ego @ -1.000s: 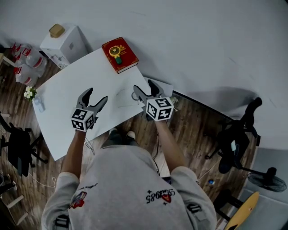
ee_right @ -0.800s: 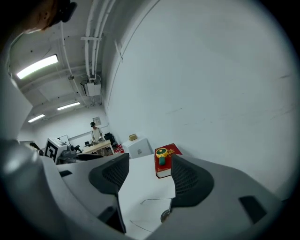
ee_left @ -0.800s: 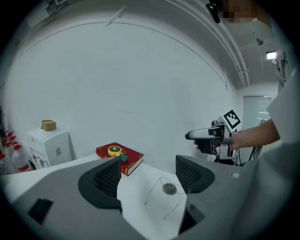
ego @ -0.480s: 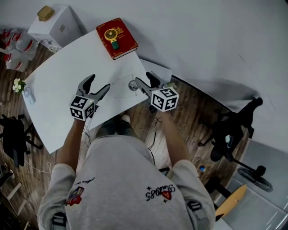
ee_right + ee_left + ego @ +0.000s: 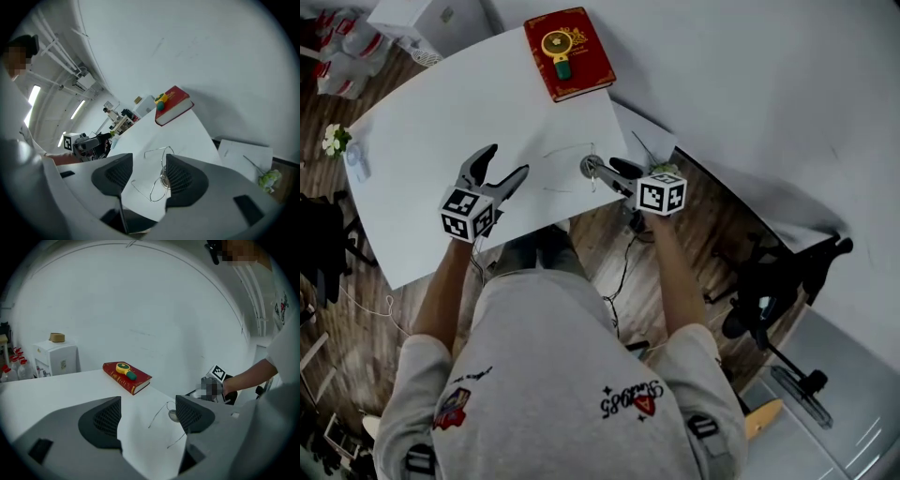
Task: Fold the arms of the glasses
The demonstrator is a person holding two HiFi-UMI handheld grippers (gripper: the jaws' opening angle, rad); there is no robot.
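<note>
Glasses (image 5: 160, 179) lay flat on the white table (image 5: 431, 112) near its right near corner, thin wire frame, both arms spread open, nothing folded yet

Right gripper (image 5: 149, 176) straddled the frame's right end, one lens just beside its right pad; jaws about half apart and closing, left pad clear of the wire, so no grip as far as I could see

Left gripper (image 5: 147, 414) sat well to the left of the glasses, jaws wide apart, nothing in them, only bare table and the frame beyond the gap

Red book (image 5: 569, 52) with a yellow-green object on top was at the far edge, out of the way

My read: step in hand was pinning the frame. Pinch at the rim by the hinge, not across the lens, and go light since that wire likely bends or skids. Hold it flat on the table, then bring the left gripper to an arm tip and sweep it in toward the lenses
</note>
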